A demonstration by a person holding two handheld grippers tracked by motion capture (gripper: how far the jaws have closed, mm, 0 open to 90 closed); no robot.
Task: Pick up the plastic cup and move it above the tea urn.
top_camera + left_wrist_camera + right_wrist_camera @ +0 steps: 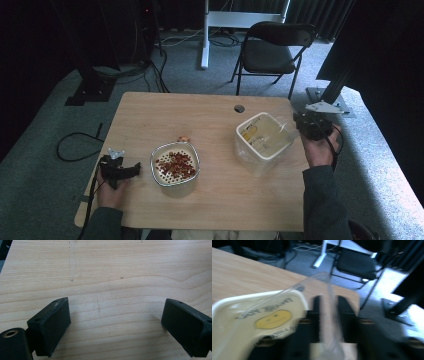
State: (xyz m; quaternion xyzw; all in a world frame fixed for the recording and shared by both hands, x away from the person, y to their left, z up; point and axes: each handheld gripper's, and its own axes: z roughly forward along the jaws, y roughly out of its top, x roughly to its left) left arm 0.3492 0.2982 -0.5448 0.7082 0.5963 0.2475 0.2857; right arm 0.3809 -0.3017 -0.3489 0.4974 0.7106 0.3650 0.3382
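A white square tub (250, 159) stands right of the table's centre, with a yellow smiley sticker (273, 319) showing inside it. My right gripper (312, 125) is at the tub's right side, shut on the edge of a clear plastic lid (277, 127) that it holds tilted over the tub. In the right gripper view the lid (314, 280) is pinched between the two jaws of the right gripper (329, 300). A second white tub (175, 167) with red bits in it sits at centre left. My left gripper (131, 171) rests to its left, open over bare wood (116, 307).
A small orange scrap (184, 138) lies on the table (150, 115) behind the tub of red bits. A cable hole (239, 108) is near the far edge. A black folding chair (275, 47) and cables stand on the floor beyond.
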